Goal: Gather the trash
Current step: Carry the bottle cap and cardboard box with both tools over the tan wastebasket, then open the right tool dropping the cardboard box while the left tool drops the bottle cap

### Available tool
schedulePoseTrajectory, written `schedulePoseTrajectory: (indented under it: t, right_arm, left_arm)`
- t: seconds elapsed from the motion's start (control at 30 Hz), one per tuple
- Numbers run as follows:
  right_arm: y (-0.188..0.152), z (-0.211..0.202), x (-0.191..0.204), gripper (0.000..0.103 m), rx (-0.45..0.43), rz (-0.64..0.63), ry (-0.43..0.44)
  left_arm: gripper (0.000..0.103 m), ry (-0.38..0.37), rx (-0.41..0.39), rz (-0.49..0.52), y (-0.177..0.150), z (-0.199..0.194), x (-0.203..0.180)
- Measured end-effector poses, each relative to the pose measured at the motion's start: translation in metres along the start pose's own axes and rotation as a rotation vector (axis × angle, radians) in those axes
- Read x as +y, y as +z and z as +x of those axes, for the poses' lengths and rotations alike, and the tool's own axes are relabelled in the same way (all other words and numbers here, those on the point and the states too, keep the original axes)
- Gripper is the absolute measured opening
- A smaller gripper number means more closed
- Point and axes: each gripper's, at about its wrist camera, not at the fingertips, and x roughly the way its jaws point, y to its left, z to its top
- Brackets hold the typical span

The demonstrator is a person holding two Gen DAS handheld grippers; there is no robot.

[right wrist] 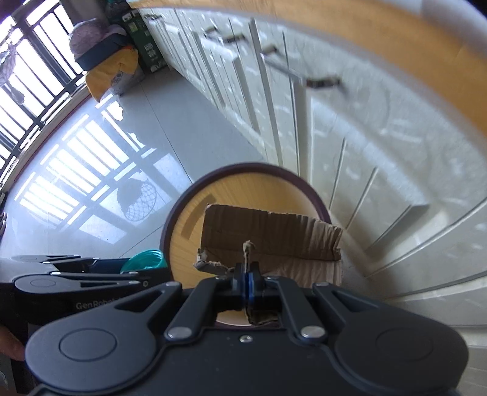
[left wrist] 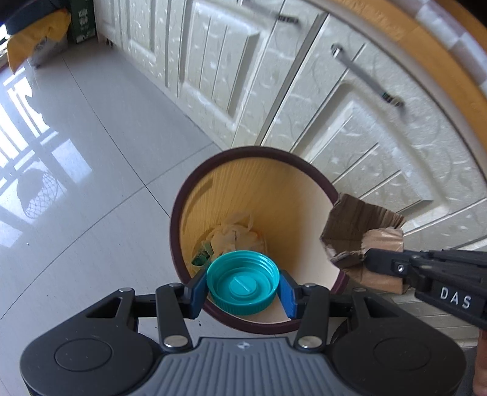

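Left gripper point(left wrist: 242, 288) closest to my lens, blue pads clamped on both sides of a teal ribbed plastic screw cap point(left wrist: 242, 281), hollow side facing me, held over the near rim of the bin. Round waste bin with dark maroon rim and pale wood-grain inner wall point(left wrist: 243, 195) stands on the glossy grey tiled floor point(left wrist: 91, 182), just beside the cream panelled cabinet doors point(left wrist: 365, 152). At the bin's bottom I see crumpled pale paper or plastic point(left wrist: 234, 237) and a green scrap point(left wrist: 202, 256). My right gripper point(right wrist: 246, 281) is pinched fully together on a torn piece of brown corrugated cardboard point(right wrist: 268, 234), which sits upright over the bin mouth; in the left view that cardboard point(left wrist: 362, 234) hangs at the bin's right rim. Both grippers point steeply down. Far corner holds a yellow bag point(left wrist: 36, 39) and a green box point(left wrist: 82, 21), blurry
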Motion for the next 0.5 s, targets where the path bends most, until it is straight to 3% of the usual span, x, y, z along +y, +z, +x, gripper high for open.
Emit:
schedulePoseTrajectory:
  t: [0.5]
  right_arm:
    - [0.015,0.063,-0.020,0.003,0.110,0.087,0.041]
  left_arm:
    - [0.051,-0.003,0.201,0.037,0.012,0.078,-0.006]
